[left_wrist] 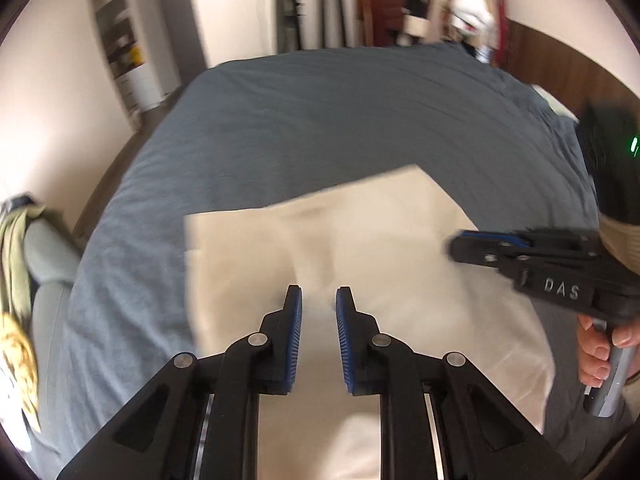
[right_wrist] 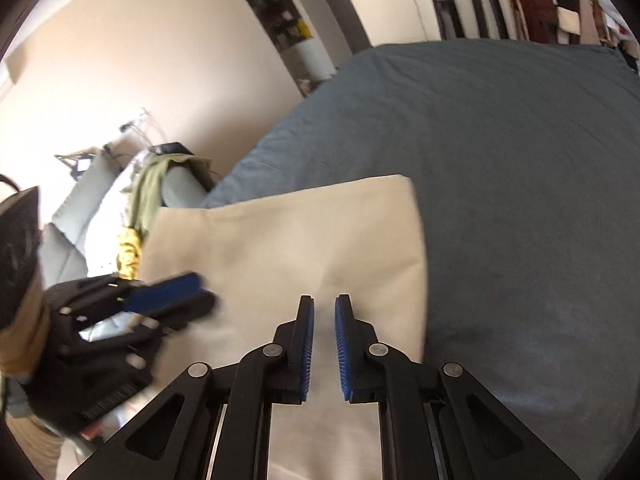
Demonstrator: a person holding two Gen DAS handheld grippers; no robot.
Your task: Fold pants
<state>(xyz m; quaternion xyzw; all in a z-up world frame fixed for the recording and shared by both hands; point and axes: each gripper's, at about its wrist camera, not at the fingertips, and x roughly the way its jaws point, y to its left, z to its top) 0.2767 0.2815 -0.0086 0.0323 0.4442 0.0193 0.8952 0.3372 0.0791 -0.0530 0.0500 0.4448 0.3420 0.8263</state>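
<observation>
Cream pants lie folded flat on the blue-grey bed cover, near its front edge; they also show in the right wrist view. My left gripper hovers over the middle of the pants, jaws slightly apart with nothing between them. My right gripper hovers over the pants near their right edge, jaws slightly apart and empty. The right gripper also shows in the left wrist view, over the pants' right side. The left gripper shows blurred in the right wrist view, at the pants' left side.
The bed cover stretches far behind and right of the pants. A grey chair with green and yellow clothes stands left of the bed. Hanging clothes and a shelf niche line the far wall.
</observation>
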